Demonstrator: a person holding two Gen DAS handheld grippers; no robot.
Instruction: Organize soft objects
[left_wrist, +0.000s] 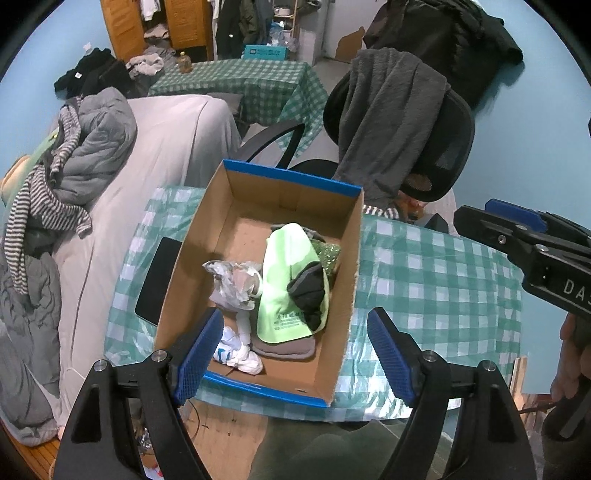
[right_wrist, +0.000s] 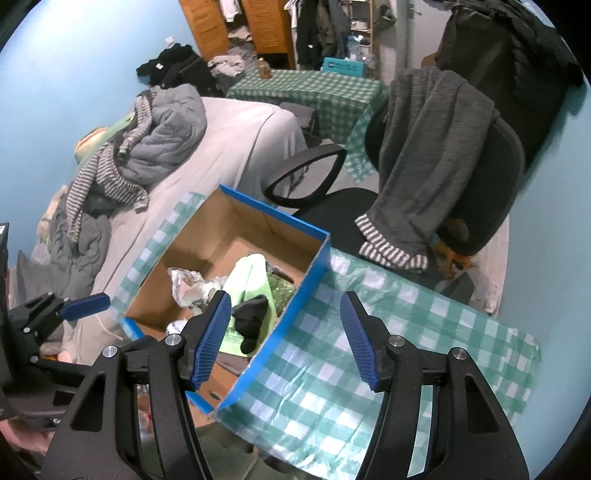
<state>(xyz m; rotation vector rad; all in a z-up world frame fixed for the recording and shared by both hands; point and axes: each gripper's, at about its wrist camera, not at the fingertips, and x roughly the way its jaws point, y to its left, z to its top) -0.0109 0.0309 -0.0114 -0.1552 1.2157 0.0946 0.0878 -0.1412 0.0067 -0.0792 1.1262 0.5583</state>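
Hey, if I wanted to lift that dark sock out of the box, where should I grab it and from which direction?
Probably from straight above. The dark sock lies bunched on top of the light green cloth inside the cardboard box, whose tall walls block a side approach. Pinch its raised upper hump, where the fabric stands highest, so the fingers are less likely to catch the cloth underneath.
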